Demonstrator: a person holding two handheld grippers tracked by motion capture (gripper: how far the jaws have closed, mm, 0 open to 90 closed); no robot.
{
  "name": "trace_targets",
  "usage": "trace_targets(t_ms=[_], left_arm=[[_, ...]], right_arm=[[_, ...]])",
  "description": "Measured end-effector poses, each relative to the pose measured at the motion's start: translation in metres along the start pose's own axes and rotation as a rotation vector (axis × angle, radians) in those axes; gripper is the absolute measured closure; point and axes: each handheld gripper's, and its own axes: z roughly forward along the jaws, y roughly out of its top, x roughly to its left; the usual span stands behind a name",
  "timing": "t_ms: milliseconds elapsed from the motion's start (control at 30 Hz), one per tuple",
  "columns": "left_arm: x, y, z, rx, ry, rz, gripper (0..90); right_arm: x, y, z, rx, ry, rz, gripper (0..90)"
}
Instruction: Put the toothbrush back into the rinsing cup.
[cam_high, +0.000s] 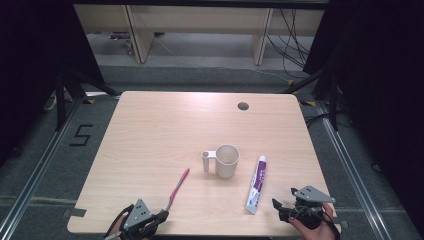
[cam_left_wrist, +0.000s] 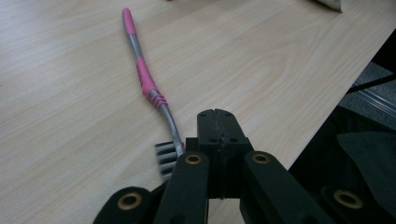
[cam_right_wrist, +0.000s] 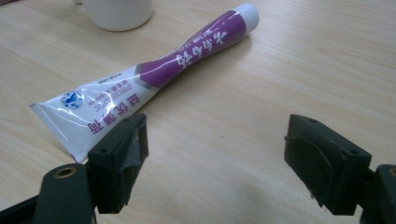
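my left claw is sitting clenched, empty, beside the toothbrush; my right claw is gaping near the toothpaste.

A light wooden table with rounded corners fills the middle of the scene. Near its far right edge a small round cable hole is cut through the top. A white cup stands upright near the table's centre, with a thick handle sticking out to its left. On the grey floor to the left of the table a black numeral 5 is marked. Beyond the far edge stand pale wooden furniture panels, and at the far right a bundle of black cables hangs down to the floor.
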Motion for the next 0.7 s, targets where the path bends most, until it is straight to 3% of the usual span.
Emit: trace_targets(t_ms=[67, 100, 167, 367, 700], left_arm=[[-0.003, -0.001, 0.006, -0.006, -0.001, -0.024, 89.4], [0.000, 0.000, 0.005, 0.022, 0.009, 0.011, 89.4], [0.000, 0.000, 0.006, 0.011, -0.004, 0.003, 89.4], [0.006, -0.002, 0.007, 0.048, 0.029, 0.006, 89.4], [0.014, -0.002, 0.008, 0.044, 0.045, -0.011, 89.4]], right_arm=[[0.000, 0.000, 0.000, 0.003, 0.002, -0.002, 22.8], [0.000, 0.000, 0.000, 0.001, 0.002, -0.002, 22.8], [0.000, 0.000, 0.000, 0.000, 0.004, 0.000, 22.9], [-0.001, 0.000, 0.001, 0.000, 0.002, -0.003, 23.1], [0.000, 0.000, 0.000, 0.001, 0.003, 0.006, 23.3]])
